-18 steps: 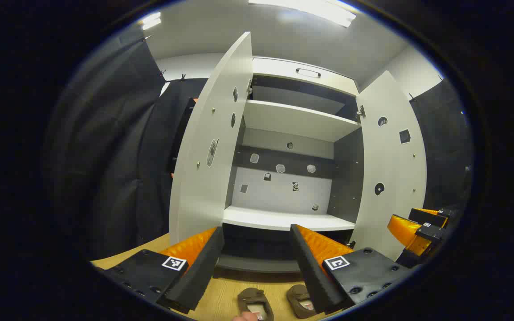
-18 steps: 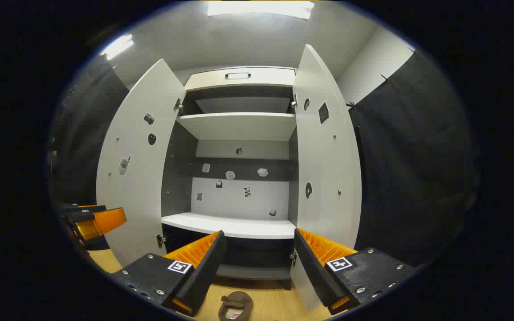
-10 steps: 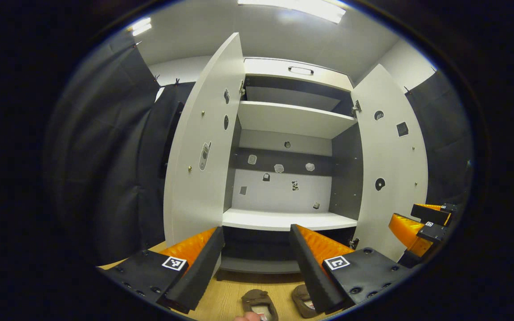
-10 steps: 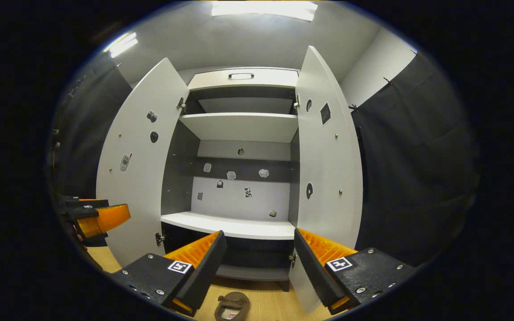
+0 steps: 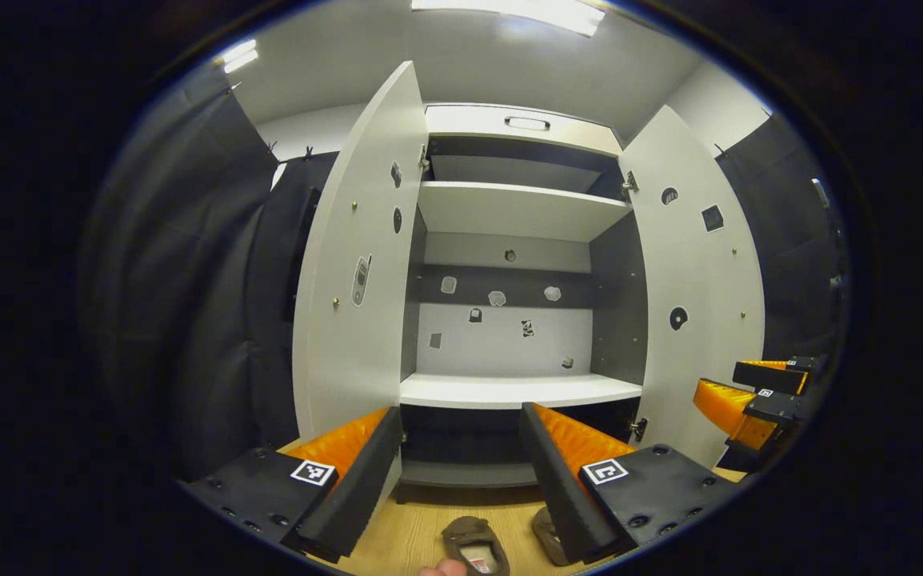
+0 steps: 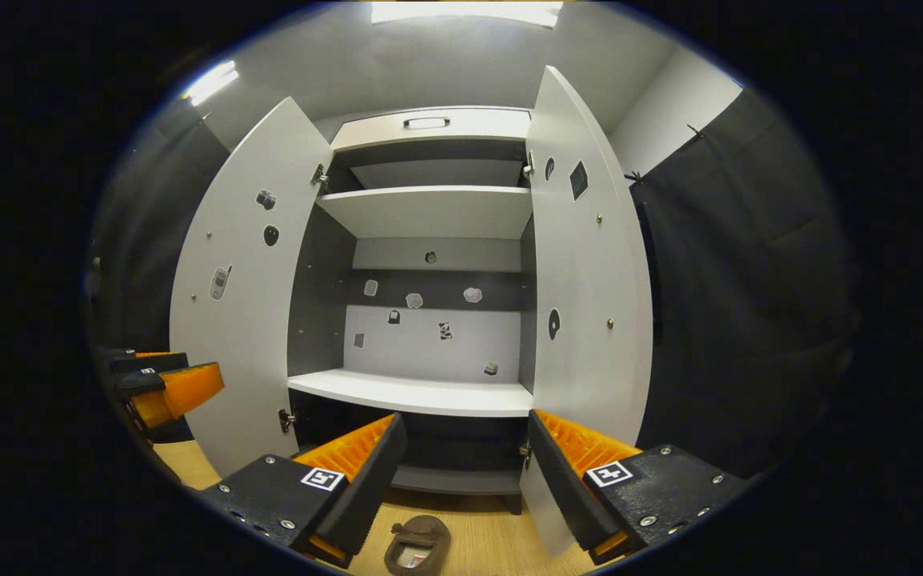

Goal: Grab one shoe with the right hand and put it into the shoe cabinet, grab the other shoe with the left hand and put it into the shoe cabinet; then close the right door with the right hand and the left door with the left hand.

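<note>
The shoes sit on the wooden floor (image 5: pixel 413 536) below my two tools, neither of them gripped; in the left gripper view one brown shoe (image 5: pixel 473 544) lies low between my fingers, and the second shoe (image 5: pixel 545 534) lies just right of it, partly hidden behind my right-hand finger; a fingertip (image 5: pixel 441 569) of a hand shows at the very bottom edge, touching or nearly touching the first shoe, I cannot tell which. My left gripper (image 5: pixel 461 472) is spread wide with nothing between its fingers; ahead of it stands the shoe cabinet (image 5: pixel 509 216), its left door (image 5: pixel 357 264) swung out ahead and to the left of the tool, its white lower shelf (image 5: pixel 517 390) straight ahead just above the fingertips, its right door (image 5: pixel 697 288) swung out ahead and to the right; small stickers dot the back panel and both doors. At the far right of this view I see the right gripper (image 5: pixel 753 392), well apart from mine, low beside the right door.

In the right gripper view the left gripper (image 6: pixel 165 388) shows at the far left, low beside the left door (image 6: pixel 245 280); my right gripper (image 6: pixel 461 472) is likewise spread wide and holds nothing; one shoe (image 6: pixel 417 544) lies on the floor (image 6: pixel 493 544) low between its fingers, nearer the left one; the cabinet (image 6: pixel 429 212) is open ahead, the lower shelf (image 6: pixel 421 394) above the fingertips; the right door (image 6: pixel 589 288) stands ahead, its lower edge just beside my right-hand finger.
</note>
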`<state>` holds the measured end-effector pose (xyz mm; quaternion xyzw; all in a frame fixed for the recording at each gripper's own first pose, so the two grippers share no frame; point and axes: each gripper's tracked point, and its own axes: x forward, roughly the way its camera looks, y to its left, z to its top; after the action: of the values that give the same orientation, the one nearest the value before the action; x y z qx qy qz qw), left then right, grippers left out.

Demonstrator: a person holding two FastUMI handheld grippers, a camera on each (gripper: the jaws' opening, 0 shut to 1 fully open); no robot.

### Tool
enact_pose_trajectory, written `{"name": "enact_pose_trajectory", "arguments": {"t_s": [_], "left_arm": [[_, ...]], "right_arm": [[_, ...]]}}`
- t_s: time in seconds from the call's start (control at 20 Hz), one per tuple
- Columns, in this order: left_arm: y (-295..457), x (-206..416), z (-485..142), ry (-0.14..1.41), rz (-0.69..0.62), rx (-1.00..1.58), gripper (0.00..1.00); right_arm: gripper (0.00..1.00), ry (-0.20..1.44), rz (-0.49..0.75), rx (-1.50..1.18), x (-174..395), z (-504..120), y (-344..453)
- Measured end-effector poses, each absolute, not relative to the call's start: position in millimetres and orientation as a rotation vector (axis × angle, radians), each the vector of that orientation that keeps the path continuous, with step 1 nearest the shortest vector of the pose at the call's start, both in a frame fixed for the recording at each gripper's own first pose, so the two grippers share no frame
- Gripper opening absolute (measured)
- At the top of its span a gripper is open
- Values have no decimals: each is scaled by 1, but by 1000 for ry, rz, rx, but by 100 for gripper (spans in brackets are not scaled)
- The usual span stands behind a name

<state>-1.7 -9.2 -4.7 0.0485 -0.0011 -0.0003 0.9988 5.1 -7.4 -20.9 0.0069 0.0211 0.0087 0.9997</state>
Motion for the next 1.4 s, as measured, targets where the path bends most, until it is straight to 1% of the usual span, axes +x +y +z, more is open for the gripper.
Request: {"name": "enact_pose_trajectory", "arguments": {"t_s": [0.15, 0.2, 0.25, 0.3, 0.35, 0.4, 0.65, 0.85, 0.9, 1.05, 1.2, 1.4], "left_arm": [[-9, -2, -3, -2, 2, 96, 96], [-9, -3, -2, -4, 4, 98, 94], [-9, -3, -2, -8, 2, 100, 96], [-11, -4, -1, -10, 1, 100, 96], [-12, -5, 0, -12, -1, 100, 94], [-13, -5, 0, -13, -1, 99, 96], [-16, -6, -1, -11, 0, 100, 96], [-13, -9, -4, -1, 5, 82, 96], [-11, -9, -5, 1, 10, 81, 96], [-6, -12, -9, 4, 30, 75, 96], [4, -15, -12, 7, 56, 59, 96], [12, -17, -12, 3, 70, 53, 96]], "right_arm": [[94, 36, 16, 15, 2, -18, -7], [94, 31, 16, 12, 1, -16, -8], [94, 30, 15, 9, 1, -15, -8], [94, 28, 16, 9, 1, -14, -8], [94, 26, 14, 9, 2, -13, -7], [94, 25, 13, 9, 2, -13, -7], [94, 65, 17, 9, 20, -31, -1], [94, 185, 45, -15, 37, -94, 11], [94, 219, 48, -26, 42, -116, 13], [95, 391, 80, -68, 46, -203, 26], [94, 551, 121, -138, 31, -269, 32], [93, 672, 150, -163, 11, -319, 35]]}}
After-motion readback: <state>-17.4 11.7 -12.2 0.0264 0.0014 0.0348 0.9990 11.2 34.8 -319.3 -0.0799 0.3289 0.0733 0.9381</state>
